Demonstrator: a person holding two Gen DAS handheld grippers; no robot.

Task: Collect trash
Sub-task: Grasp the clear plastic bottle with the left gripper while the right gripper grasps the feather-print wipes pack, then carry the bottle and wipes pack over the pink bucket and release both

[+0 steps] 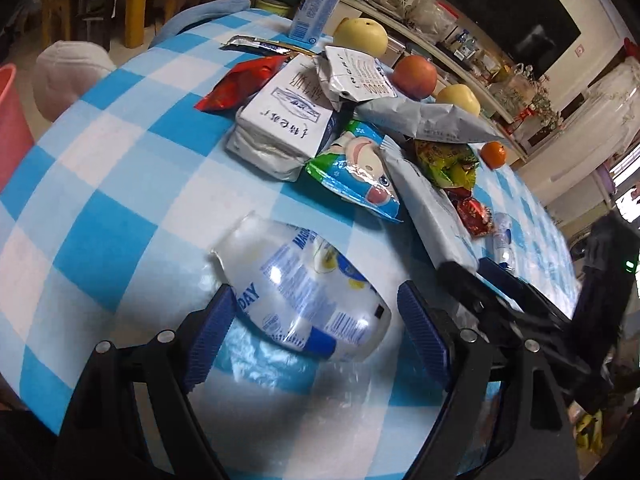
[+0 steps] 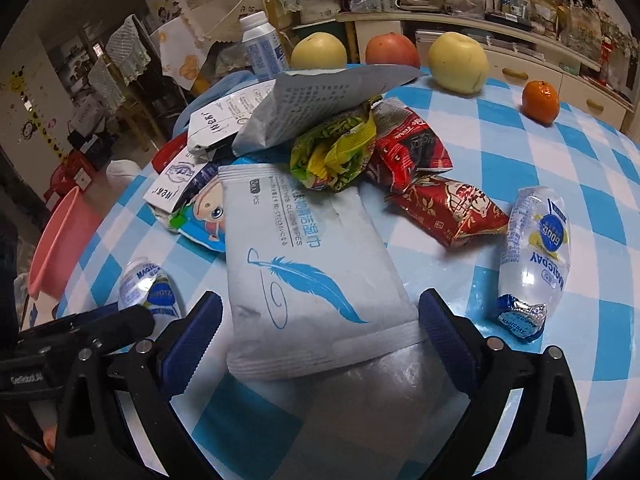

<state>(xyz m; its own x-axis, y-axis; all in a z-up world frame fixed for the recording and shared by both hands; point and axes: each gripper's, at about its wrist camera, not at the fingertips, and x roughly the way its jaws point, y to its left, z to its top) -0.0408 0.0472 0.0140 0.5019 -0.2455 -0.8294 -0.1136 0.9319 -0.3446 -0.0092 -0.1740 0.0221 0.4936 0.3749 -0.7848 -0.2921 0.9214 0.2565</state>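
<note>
Item: checked tablecloth (image 1: 120,208), blue and white, carrying a heap of empty wrappers.

Left gripper (image 1: 316,332): jaws spread, straddling a crushed clear plastic bottle (image 1: 308,292) that lay on its side. The left pad seemed to touch the bottle and the right pad stood clear, so we judged it not yet gripped. Label read "DAY" and part of "MAG".

Right gripper (image 2: 320,332): jaws spread around the near end of a grey wet-wipes pack (image 2: 304,276), neither pad pressing it. Print: a blue feather, "CLEANING WIPES", "PCS".

Second bottle (image 2: 532,256), right of the pack: "MAGICDAY".

Handling note: we judged it best to centre each item between the pads, close gently on the soft bottle, and carry both to the pink basin (image 2: 60,236) at the table's edge, likely the bin.
</note>
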